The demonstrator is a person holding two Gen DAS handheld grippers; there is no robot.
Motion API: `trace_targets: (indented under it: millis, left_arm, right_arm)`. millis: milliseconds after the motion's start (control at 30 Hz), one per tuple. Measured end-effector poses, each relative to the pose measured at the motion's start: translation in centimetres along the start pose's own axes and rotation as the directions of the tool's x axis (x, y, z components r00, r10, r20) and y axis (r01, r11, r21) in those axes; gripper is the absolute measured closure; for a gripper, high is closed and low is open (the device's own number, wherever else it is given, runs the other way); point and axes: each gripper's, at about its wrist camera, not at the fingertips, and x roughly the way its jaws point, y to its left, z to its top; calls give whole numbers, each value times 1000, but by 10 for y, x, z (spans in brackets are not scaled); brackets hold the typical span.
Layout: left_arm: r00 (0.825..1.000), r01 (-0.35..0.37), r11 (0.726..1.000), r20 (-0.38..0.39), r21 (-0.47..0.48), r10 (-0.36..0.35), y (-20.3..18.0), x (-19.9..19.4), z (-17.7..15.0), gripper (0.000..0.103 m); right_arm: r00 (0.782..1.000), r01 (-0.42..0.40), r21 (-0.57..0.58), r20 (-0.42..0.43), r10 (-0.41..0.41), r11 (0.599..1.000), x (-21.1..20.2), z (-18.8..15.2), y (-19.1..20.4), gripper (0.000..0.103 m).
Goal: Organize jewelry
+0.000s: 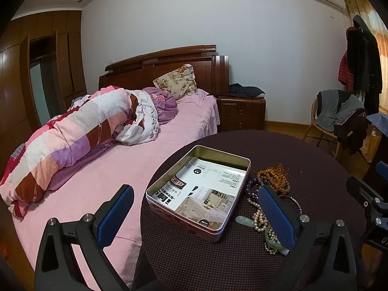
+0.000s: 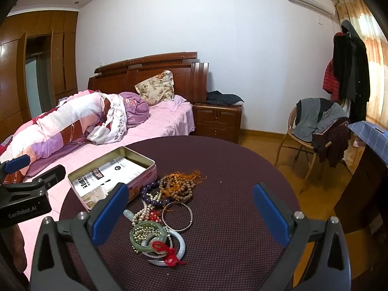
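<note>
Two grippers hang over our round desk (image 2: 230,169), and we go from the biggest thing down. On its dark cloth, the open tin box (image 1: 198,191) sits toward the bed side, lined with printed paper and holding no jewelry that we can see. Its long axis, in the left wrist view, runs from about 7 o'clock to 1 o'clock.

Just beside the box, on its right flank, lies the jewelry pile (image 2: 160,208): a heap stretched along nearly the same line as the box. At its far end are the brown bead strings (image 2: 180,184) with an orange tassel, then the purple beads (image 2: 155,194), the pearl strand (image 2: 145,212), a thin metal bangle (image 2: 177,215), and nearest us a green bangle (image 2: 148,236) resting on a pale bangle (image 2: 179,249) tied with red cord.

Our left gripper (image 1: 194,218) is spread wide and holds nothing; the box fills the gap between its fingers, and the pile lies under its right finger, at about 3 o'clock.

Our right gripper (image 2: 191,215) is likewise wide apart and empty, with the pile just left of centre between its fingers, toward 11 o'clock. We judge the right gripper better placed to pick; the box then lies at its 10 o'clock.
</note>
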Motion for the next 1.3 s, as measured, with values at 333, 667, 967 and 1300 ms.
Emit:
trace_targets:
  millis: [333,667,967,1300]
  left_arm:
    - [1000,0,1000,-18,6,0,-2,8,-2,1]
    - [999,2,1000,-33,13,-1,-5,15,-7,1]
    - [998,32,999,-60,34,-30,-11,30,-19,1]
    - [976,184,978,-133,94,-171,-48,49,-43,3]
  right_arm:
    - [1000,-4,7,-16,4,1000,4,-4,-5,0]
    - [1000,-4,13,-16,4,1000,4,-4,-7,0]
    - [999,-10,19,-35,11,1000,11,-10,-19,0]
    - [990,-12,72,-141,22,997,32,-34,-50,23]
